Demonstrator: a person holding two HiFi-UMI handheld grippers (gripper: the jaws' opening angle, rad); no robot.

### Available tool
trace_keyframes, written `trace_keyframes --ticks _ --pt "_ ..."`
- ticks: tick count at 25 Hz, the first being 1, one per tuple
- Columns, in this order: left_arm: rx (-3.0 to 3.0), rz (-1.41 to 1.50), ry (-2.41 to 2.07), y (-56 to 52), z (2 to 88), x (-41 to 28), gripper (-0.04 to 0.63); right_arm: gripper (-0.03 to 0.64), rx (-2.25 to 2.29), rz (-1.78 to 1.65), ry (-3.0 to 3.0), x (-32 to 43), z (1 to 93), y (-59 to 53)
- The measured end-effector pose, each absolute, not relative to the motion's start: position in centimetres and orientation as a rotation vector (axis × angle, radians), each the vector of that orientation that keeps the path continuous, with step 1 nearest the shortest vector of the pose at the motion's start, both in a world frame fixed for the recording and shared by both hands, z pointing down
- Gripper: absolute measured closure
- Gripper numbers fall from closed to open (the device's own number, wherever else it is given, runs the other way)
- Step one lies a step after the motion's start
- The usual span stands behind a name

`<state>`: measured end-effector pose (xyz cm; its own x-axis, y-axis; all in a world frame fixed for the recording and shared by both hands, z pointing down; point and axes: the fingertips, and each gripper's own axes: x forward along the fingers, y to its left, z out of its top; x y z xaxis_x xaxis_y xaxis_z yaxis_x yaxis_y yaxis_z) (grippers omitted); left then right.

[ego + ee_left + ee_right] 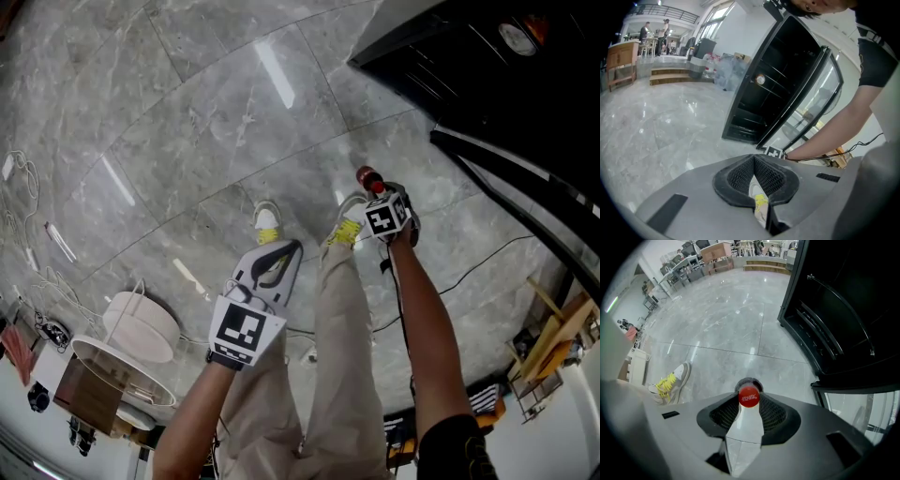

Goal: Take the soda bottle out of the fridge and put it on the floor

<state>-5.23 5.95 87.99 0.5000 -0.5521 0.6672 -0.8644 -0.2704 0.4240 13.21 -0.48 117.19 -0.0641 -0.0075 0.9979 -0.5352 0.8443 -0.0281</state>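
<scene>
My right gripper [749,391] is shut on a soda bottle [744,427] with a pale body and a red cap [749,397]. The cap sticks out past the fingertips. In the head view this gripper [377,190] holds the bottle [367,176] over the grey floor, just beyond the person's right shoe [345,230]. The black fridge [843,305] stands to the right with its glass door [855,401] swung open. My left gripper [287,251] hangs over the person's legs, away from the bottle. Its jaws [753,161] are shut with nothing between them.
Grey marble floor tiles [206,122] spread ahead. The person's left shoe [267,223] stands near the left gripper. A black cable [487,258] runs across the floor near the fridge. White round stools [141,328] sit at lower left, a wooden frame [558,333] at right.
</scene>
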Motion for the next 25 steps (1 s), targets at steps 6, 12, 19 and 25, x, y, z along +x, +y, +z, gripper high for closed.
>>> trace_keyframes --ticks 6,12,19,25 --pt "1.95 0.506 -1.161 6.4 88.7 -5.2 0.58 0.491 0.456 0.463 -1.576 13.4 118.1 -0.7" --pt "1.951 0.511 -1.154 6.7 88.8 -4.9 0.58 0.491 0.469 0.456 -1.57 13.7 118.7 -0.4" --pt "1.954 0.508 -1.185 6.7 88.9 -5.4 0.58 0.491 0.482 0.449 -1.57 13.8 118.9 -0.5" --pt "1.956 0.503 -1.179 6.8 88.8 -5.4 0.58 0.519 0.532 0.441 -1.58 14.0 118.3 -1.7"
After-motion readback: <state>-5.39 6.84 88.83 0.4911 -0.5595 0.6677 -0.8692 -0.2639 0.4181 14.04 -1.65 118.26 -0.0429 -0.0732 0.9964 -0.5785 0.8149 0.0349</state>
